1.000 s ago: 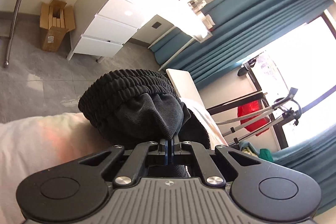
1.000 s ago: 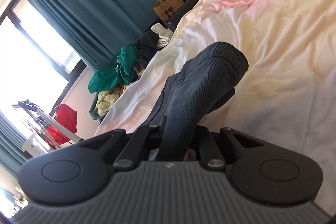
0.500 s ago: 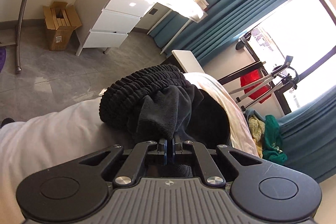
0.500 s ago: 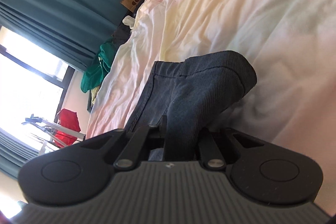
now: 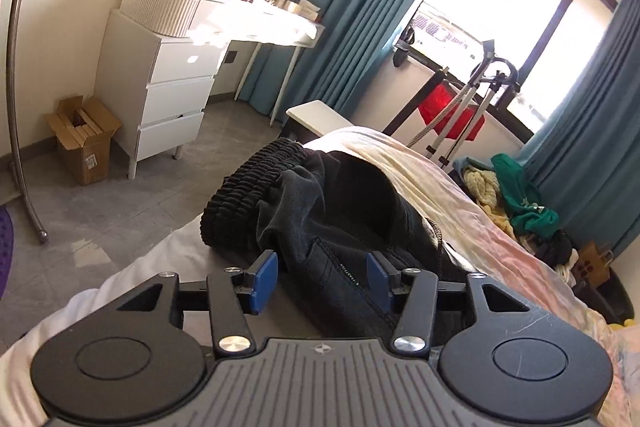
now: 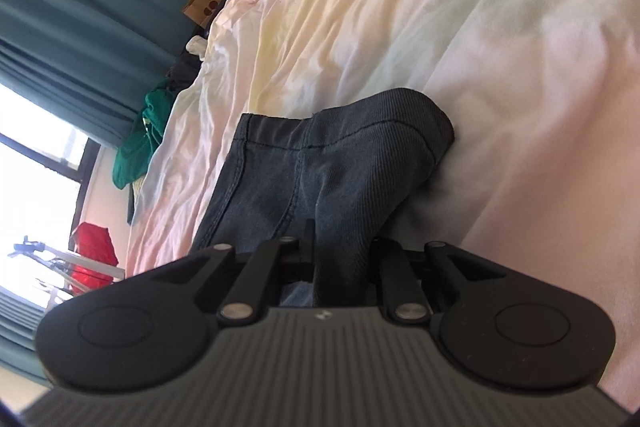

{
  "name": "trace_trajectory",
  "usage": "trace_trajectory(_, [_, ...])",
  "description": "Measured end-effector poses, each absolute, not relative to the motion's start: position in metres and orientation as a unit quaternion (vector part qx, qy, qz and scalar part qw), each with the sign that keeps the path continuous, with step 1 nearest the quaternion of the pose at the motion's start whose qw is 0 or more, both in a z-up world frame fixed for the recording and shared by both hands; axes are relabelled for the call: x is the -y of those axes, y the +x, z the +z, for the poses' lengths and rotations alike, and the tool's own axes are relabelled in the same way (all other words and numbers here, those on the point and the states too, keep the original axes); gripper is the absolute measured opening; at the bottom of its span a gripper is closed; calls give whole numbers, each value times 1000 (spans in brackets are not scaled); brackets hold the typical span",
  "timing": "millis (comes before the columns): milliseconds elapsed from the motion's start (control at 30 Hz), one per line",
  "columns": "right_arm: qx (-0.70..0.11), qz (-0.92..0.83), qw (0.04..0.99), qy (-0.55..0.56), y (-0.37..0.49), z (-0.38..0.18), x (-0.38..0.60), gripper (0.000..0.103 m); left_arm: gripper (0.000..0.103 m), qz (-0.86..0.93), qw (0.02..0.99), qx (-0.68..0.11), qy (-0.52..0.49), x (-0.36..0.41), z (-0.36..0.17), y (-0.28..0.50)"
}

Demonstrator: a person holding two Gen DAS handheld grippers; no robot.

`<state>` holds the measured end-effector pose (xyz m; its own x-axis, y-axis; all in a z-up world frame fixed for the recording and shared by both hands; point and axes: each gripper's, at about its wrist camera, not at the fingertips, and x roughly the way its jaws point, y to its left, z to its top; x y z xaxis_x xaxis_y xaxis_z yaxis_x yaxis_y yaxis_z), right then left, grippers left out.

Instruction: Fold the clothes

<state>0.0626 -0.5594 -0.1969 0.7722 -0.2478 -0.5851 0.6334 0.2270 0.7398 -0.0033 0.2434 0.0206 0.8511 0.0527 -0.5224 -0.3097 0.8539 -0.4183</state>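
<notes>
- Left claw (image 5: 322, 277) is opening, its two blue pads (image 5: 263, 277) standing well apart; a fold of the dark trousers (image 5: 328, 223) is lying between them, and neither pad is pressing on the cloth.
- Right claw (image 6: 340, 259) is also easing open, yet it is standing narrow and a bunched fold of the same dark garment (image 6: 332, 179) is passing up between its fingers, so the cloth is being gripped there as far as the right wrist view shows.
- Trousers are resting on the bed (image 5: 460, 195), heaped near its foot corner in the left wrist view, with the thick ribbed elastic waistband (image 5: 244, 191) bulging toward the floor side.
- In the right wrist view, the garment is lying flat on the pale pastel bedsheet (image 6: 440, 27), a stitched hem running across its far edge and one rounded corner lifting slightly off the sheet.
- Beyond the bed, a white chest of drawers (image 5: 168, 87) is standing against the wall with an open cardboard box (image 5: 82, 139) beside it on the grey floor.
- Teal curtains (image 5: 352, 7) are hanging beside a bright window, and a pile of green and yellow clothes (image 5: 516, 195) is sitting at the bed's far side.
- A brown paper bag (image 6: 202, 1) is standing near the head of the bed.
</notes>
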Motion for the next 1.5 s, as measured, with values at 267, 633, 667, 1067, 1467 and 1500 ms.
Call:
trace_trajectory(267, [-169, -334, 742, 557, 65, -191, 546, 14, 83, 19, 948, -259, -185, -150, 38, 65])
trace_trajectory(633, [-201, -370, 737, 529, 78, -181, 541, 20, 83, -164, 938, -302, -38, 47, -7, 178])
trace_trajectory(667, [-198, -371, 732, 536, 77, -182, 541, 21, 83, -181, 934, -306, -23, 67, -13, 187])
trace_trajectory(1067, [-179, -357, 711, 579, 72, -188, 548, 44, 83, -388, 840, -339, 170, 289, -77, 249])
trace_trajectory(1467, [-163, -334, 694, 617, 61, -197, 562, 45, 82, -447, 790, -328, 261, 400, -130, 282])
trace_trajectory(1500, [-162, -336, 696, 614, 62, -197, 561, 44, 82, -446, 790, -330, 262, 405, -133, 287])
